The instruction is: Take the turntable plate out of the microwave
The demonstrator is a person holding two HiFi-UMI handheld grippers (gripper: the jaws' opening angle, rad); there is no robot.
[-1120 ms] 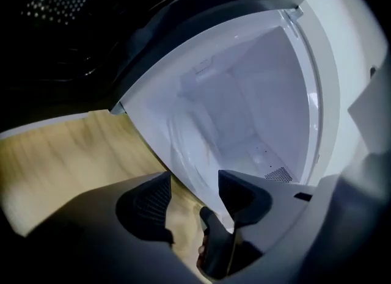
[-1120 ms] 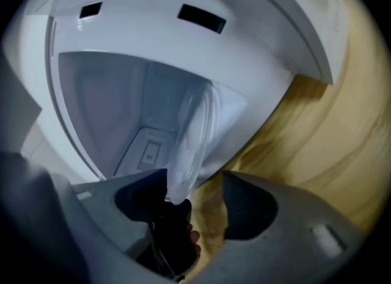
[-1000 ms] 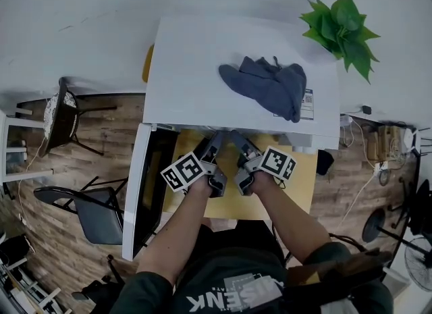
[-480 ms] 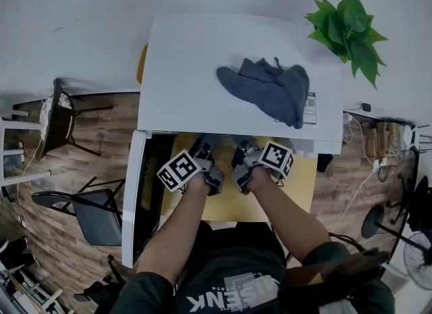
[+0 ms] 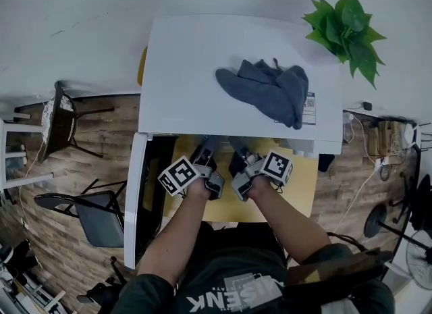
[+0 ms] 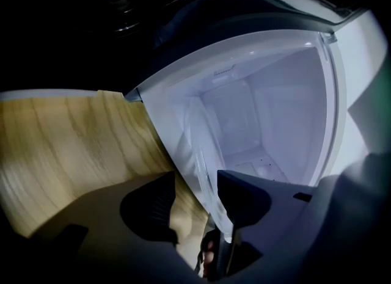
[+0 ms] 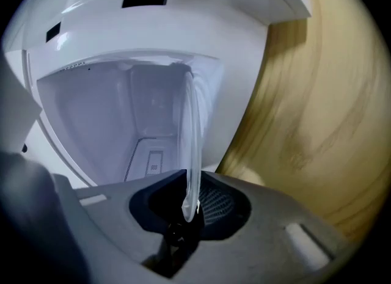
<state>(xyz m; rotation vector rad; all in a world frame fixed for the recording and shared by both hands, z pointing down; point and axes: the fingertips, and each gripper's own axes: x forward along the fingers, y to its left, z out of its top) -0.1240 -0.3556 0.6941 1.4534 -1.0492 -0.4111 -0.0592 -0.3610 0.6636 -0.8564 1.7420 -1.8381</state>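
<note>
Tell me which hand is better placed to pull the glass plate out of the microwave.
Right. The right tool has just been closing and pinches the plate by its rim; the left tool stands open around that rim.

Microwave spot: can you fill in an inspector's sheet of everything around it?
Surface: wooden table under the white microwave, whose door is swung open.
Job's things: glass turntable plate, reaching from the jaws into the cavity.
Clutter: blue-grey cloth on the microwave's top.
Grippers: right gripper has just been closing and pinches the plate's rim; left gripper has its jaws apart, with the rim between them.
Cables: white cable on the floor at the right.
Surroundings: green plant, chairs, wood floor.
</note>
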